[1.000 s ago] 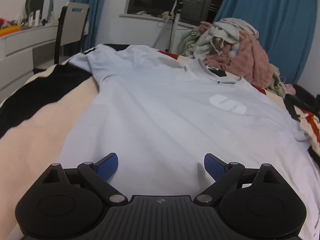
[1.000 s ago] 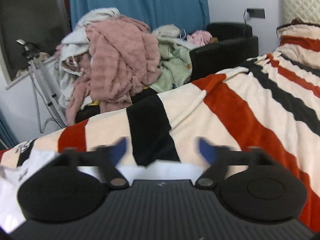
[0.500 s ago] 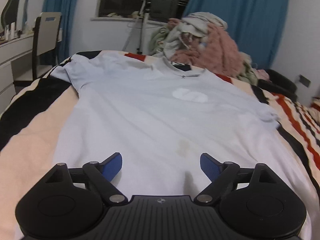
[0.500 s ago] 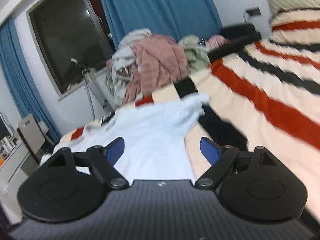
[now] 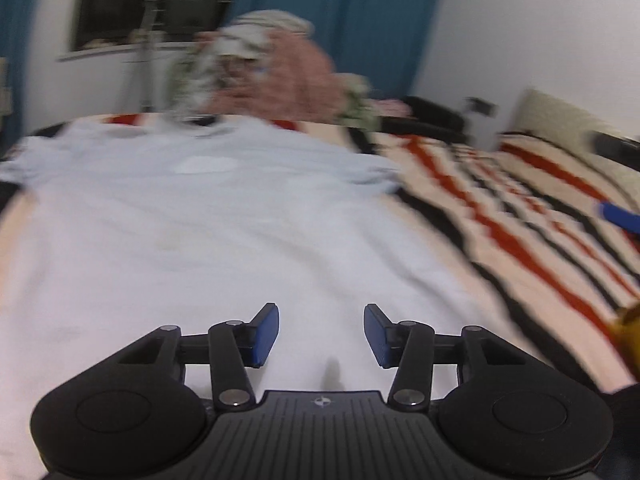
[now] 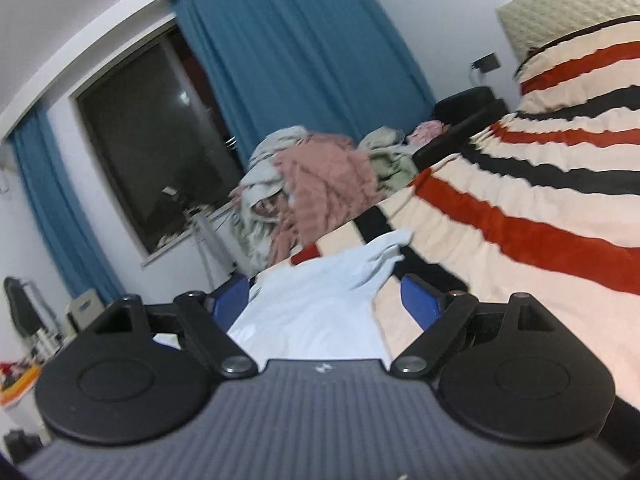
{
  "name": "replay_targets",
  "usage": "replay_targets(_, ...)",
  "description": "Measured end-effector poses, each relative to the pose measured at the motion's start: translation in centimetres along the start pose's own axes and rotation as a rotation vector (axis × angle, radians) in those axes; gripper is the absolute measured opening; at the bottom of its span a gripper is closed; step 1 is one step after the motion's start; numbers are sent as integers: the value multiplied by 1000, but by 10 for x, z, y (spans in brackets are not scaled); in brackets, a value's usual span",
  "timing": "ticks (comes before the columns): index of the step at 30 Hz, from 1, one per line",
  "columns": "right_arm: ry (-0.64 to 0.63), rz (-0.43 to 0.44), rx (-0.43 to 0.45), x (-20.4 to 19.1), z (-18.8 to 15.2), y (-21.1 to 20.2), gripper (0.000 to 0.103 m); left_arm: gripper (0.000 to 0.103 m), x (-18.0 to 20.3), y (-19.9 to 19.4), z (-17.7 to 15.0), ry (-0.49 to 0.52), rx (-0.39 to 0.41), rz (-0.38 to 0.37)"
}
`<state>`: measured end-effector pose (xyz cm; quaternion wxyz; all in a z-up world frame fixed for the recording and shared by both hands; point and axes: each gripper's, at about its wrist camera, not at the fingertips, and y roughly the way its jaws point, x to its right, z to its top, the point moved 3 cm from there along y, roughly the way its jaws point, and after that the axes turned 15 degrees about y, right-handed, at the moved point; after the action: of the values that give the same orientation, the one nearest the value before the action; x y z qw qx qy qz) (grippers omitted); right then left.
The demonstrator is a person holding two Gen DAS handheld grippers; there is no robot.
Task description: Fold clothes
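A pale blue T-shirt (image 5: 208,232) lies spread flat, front up, on the striped bed blanket (image 5: 520,208); the left wrist view is motion-blurred. My left gripper (image 5: 320,334) hovers low over the shirt's lower part, its jaws partly narrowed but open, with nothing between them. A blue pad at the far right edge may be the other gripper. In the right wrist view the T-shirt (image 6: 320,300) and its sleeve (image 6: 386,246) lie under my right gripper (image 6: 324,300), which is open over the shirt's right side.
A heap of pink, grey and green clothes (image 6: 316,184) is piled beyond the bed's far edge, by a black armchair (image 6: 468,104). Blue curtains (image 6: 304,60) and a dark window (image 6: 152,136) stand behind. A padded headboard (image 6: 568,12) is at the right, a desk chair (image 6: 86,306) at the left.
The left view has swung right and blurred, and the left jaws have narrowed by about half. The right gripper has dropped closer over the shirt's right sleeve side, still wide.
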<state>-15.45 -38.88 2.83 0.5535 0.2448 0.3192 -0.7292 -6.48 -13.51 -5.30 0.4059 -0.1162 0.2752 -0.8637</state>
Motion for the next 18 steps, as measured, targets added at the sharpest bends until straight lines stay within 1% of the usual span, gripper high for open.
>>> replay_targets(1,8,-3,-5,3,1,1,86,47,14,8,0,12,2,-34)
replay_targets(3,37,36,-27,9,3,3,86,45,42,24,-1,36,5,-102)
replay_targets(4,54,57,-31,12,5,4,86,42,56,32,-2,48,6,-136)
replay_targets(5,67,62,-29,15,6,4,86,42,71,40,-2,60,8,-170)
replay_targets(7,72,42,-18,19,7,6,86,43,99,56,-3,84,11,-237)
replay_targets(8,75,31,-16,21,7,8,86,46,113,63,-4,96,13,-271)
replay_targets(9,83,26,-18,23,7,10,86,47,118,71,-5,100,6,-281)
replay_targets(12,116,25,-28,31,7,15,86,47,120,95,-9,95,-29,-273)
replay_targets(13,125,25,-31,33,7,17,86,45,120,102,-10,92,-40,-273)
replay_targets(14,133,23,-35,35,8,19,86,22,120,109,-11,88,-50,-273)
replay_targets(15,136,22,-37,36,7,20,86,6,120,115,-10,95,-61,-262)
replay_targets(16,135,23,-38,36,7,21,86,1,120,118,-8,91,-65,-267)
replay_targets(18,126,32,-25,36,7,19,86,1,123,118,-1,70,-61,-313)
